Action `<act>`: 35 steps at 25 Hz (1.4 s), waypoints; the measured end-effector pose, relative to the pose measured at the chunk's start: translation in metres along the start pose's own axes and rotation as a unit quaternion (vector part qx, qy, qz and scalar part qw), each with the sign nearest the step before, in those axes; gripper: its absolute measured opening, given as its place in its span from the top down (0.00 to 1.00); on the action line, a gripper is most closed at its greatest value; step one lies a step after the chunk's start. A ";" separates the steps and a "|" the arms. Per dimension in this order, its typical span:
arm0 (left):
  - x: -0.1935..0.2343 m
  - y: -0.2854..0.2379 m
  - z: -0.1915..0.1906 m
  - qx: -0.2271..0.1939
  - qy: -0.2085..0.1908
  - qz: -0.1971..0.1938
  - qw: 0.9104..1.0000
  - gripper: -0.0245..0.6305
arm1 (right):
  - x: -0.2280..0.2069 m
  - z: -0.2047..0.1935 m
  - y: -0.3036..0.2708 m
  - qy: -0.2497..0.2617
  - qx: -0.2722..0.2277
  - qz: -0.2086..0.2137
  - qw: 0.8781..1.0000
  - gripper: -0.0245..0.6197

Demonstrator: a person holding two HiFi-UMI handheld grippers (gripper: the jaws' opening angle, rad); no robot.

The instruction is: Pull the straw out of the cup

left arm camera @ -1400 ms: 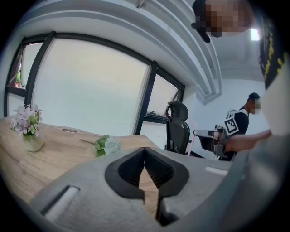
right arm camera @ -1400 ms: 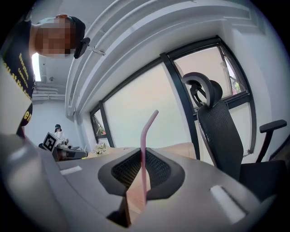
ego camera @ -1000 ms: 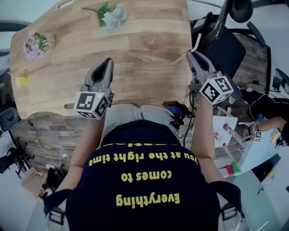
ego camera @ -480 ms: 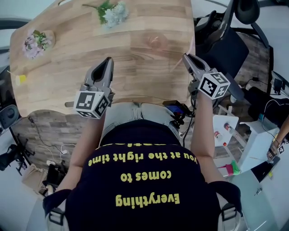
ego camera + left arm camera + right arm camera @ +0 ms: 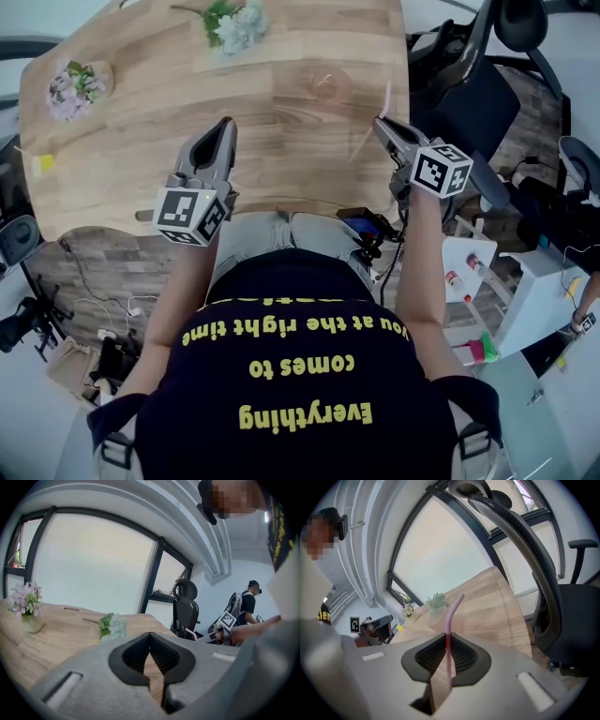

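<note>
The straw (image 5: 449,620) is already out of the cup (image 5: 323,89). It is pinched upright between the jaws of the right gripper (image 5: 449,641), just right of and nearer than the cup, over the table's (image 5: 169,103) right edge. The left gripper (image 5: 150,637) hangs at the near left, jaws pressed together on nothing. The pull looks done. The next move is probably laying the straw on the table, which calls for lowering it before the jaws let go.

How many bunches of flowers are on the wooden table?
2. The pink bunch stands upright near the left edge of the table. The pale bunch lies flat at the far edge. None seems hidden.
</note>
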State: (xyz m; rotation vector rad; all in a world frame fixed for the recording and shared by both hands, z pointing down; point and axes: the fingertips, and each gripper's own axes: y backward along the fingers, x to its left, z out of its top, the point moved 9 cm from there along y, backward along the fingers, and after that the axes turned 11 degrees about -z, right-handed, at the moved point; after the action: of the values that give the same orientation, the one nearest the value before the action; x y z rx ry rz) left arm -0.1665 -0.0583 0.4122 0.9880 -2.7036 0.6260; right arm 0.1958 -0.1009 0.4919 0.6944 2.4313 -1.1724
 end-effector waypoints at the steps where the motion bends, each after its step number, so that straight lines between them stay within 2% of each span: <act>1: 0.000 0.000 0.000 0.001 0.000 0.000 1.000 0.96 | -0.001 -0.001 -0.002 -0.002 0.003 0.003 1.000 0.90; 15: 0.003 -0.003 -0.002 0.006 0.005 0.003 1.000 0.96 | -0.019 -0.007 -0.022 -0.035 0.010 0.001 0.999 0.90; 22: 0.002 -0.004 -0.001 0.005 0.007 0.006 1.000 0.96 | -0.036 -0.016 -0.031 -0.127 0.008 0.009 0.992 0.90; 35: 0.003 -0.001 -0.001 0.002 0.010 0.017 1.000 0.96 | -0.050 -0.026 -0.055 -0.183 0.030 -0.001 0.983 0.90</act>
State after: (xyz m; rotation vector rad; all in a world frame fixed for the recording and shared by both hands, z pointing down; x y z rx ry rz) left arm -0.1680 -0.0606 0.4142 0.9338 -2.7069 0.6456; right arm 0.2026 -0.1229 0.5668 0.4453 2.0989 -1.2545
